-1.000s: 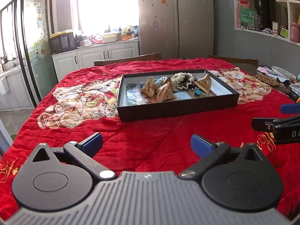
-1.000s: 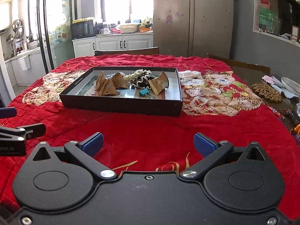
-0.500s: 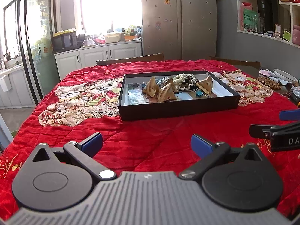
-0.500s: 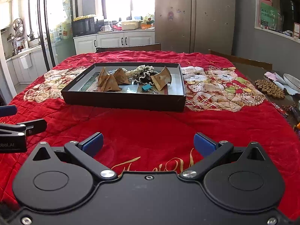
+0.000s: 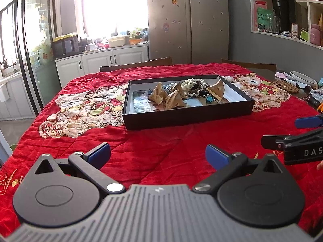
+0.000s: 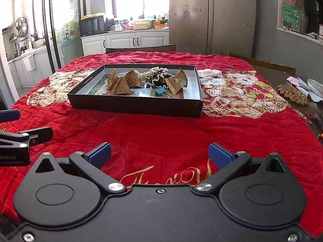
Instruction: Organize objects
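A shallow black box stands in the middle of the red quilted table cover. In it lie several brown triangular pouches, a heap of cream and black scrunchies and a teal binder clip. My left gripper is open and empty, above the cloth in front of the box. My right gripper is open and empty too, beside the left one; it shows at the right edge of the left wrist view.
A round wooden-bead trivet, a plate and small clutter lie on the bare table edge at the right. Chair backs stand behind the table. A fridge, kitchen counter and wall shelves are beyond.
Both views have tilted up a little and the box sits lower in frame. Both grippers stay open and empty.
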A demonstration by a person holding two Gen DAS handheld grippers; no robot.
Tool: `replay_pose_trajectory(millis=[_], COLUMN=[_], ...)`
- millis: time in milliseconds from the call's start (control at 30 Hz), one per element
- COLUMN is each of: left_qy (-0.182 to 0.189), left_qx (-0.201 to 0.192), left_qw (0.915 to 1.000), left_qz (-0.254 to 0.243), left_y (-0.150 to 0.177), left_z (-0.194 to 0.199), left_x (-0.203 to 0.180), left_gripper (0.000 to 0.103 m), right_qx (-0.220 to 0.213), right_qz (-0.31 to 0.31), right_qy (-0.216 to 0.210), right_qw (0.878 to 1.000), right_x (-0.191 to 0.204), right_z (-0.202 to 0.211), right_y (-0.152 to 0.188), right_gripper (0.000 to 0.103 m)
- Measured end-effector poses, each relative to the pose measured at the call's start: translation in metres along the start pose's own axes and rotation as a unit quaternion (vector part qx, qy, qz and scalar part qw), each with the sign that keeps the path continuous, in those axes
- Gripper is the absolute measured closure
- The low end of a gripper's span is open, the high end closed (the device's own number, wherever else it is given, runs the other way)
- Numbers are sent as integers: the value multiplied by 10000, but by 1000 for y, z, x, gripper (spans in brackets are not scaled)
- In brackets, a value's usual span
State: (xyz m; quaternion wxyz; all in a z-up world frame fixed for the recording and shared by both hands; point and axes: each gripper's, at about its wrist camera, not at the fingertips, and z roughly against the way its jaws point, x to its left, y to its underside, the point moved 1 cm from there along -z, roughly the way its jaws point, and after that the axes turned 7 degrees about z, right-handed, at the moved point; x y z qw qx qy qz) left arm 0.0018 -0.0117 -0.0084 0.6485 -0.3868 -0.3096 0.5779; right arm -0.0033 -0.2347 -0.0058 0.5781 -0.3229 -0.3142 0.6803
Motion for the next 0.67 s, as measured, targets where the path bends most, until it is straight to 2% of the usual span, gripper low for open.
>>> replay_pose_trajectory(millis=[667], left_qy=[168], left_qx=[-33], left_qw=[9997], left_qz=[-174], left_y=[3], left_z=[1], left_x=[-7], left_gripper=[0], right_qx=[88], right_qz=[11], right_qy=[-26], right_qw=[10000], right_x=[0], right_z=[-6], right_y=[2], right_gripper=[0])
